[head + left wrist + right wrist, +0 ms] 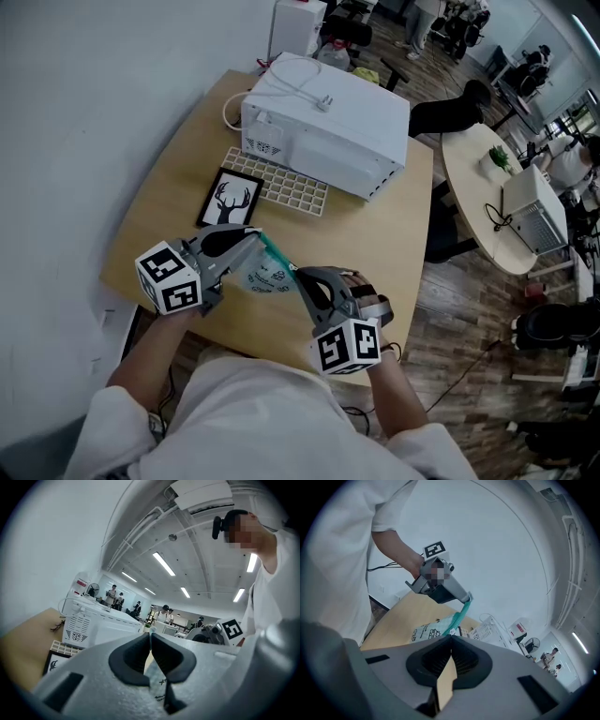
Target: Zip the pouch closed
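a: if you count from the body outward, what's there?

b: two grippers, one pouch. the left gripper [255,239] has its jaws pressed together on one end of the pouch [267,277]. the right gripper [298,274] has its jaws pinched together on the far end of the teal zip [459,616].

a: where's the pouch, then?

b: in the air between the two grippers, over the near edge of the wooden table [178,178], not resting on it.

a: how does it look?

b: pale, slightly see-through, with small dark cartoon prints. the teal zip runs along its top edge, stretched between the two sets of jaws.

a: and further along the table?

b: one black-framed deer picture [229,200], lying flat. just beyond it is one white grid tray [281,185], then one white boxy appliance [328,122] with its cable coiled on top.

a: the room?

b: a plain white wall at the left and wood-plank flooring at the right. one round pale table [473,192] stands well apart, carrying a small plant [499,157]. people at the back are too small to count.
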A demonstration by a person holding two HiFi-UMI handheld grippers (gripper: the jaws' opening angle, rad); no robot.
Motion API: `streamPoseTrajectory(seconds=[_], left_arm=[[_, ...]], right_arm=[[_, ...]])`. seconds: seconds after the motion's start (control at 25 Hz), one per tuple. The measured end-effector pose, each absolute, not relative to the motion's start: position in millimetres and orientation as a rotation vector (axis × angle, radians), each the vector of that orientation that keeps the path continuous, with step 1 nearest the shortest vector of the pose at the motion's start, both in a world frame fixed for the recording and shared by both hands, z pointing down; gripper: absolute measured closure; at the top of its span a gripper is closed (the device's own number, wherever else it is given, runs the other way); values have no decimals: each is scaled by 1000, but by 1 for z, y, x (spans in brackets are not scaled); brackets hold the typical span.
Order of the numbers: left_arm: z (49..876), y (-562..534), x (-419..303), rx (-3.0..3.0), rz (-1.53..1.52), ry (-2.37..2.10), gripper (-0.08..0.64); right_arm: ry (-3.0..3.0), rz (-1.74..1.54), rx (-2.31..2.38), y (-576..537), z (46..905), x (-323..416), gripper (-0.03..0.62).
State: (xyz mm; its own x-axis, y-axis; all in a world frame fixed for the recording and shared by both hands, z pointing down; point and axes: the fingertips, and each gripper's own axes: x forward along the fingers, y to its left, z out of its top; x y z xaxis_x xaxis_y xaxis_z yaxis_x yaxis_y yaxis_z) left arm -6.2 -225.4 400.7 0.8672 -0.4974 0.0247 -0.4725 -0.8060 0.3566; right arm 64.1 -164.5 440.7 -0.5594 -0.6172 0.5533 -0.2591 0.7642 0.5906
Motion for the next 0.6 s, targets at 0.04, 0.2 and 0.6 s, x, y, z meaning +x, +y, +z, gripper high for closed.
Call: streamPoseTrajectory(seconds=[0.04,0.2,0.6], left_arm=[[400,-226,-7,2697,-89,-719,537],[399,-224,-6,2723,-71,-732,537],[400,-226,-19,2746,-46,-801,537]], right_arm=[[-2165,-569,659,-165,442,66,591],[-2169,-551,667,-165,444,69,591],[-2150,-494,689,-163,453,88,591]])
